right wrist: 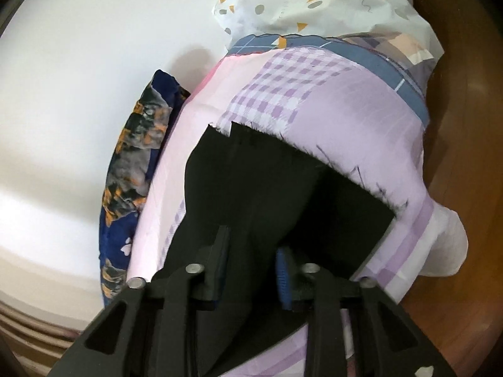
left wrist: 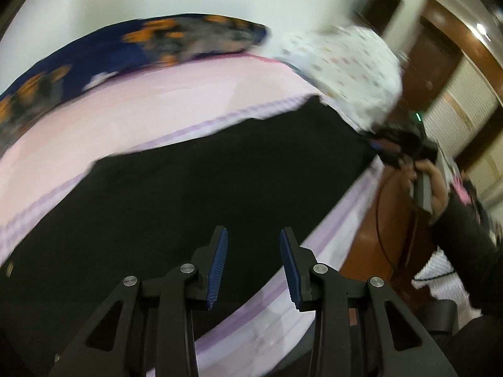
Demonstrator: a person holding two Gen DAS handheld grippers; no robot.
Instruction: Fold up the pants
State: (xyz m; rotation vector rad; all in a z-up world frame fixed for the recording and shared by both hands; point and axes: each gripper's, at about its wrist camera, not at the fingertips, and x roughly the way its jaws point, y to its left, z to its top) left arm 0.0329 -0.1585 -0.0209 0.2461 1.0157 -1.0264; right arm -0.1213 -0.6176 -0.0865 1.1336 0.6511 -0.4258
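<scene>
Black pants (left wrist: 195, 194) lie spread flat on a pink and lilac bed sheet (left wrist: 151, 116). My left gripper (left wrist: 253, 238) hovers open and empty above the pants' near edge. In the right wrist view the pants (right wrist: 267, 182) run away from me, their frayed leg ends at the far side. My right gripper (right wrist: 251, 245) has its jaws apart with a raised ridge of the black fabric between them; I cannot tell whether the pads press it. The right gripper also shows in the left wrist view (left wrist: 399, 147), held in a hand at the pants' far right corner.
A navy and orange patterned blanket (left wrist: 94, 53) lies along the wall side of the bed. A white confetti-print pillow (right wrist: 314, 0) sits at the head. A brown wooden floor (right wrist: 456, 188) borders the bed. A thin cable (left wrist: 382, 220) hangs beside the bed edge.
</scene>
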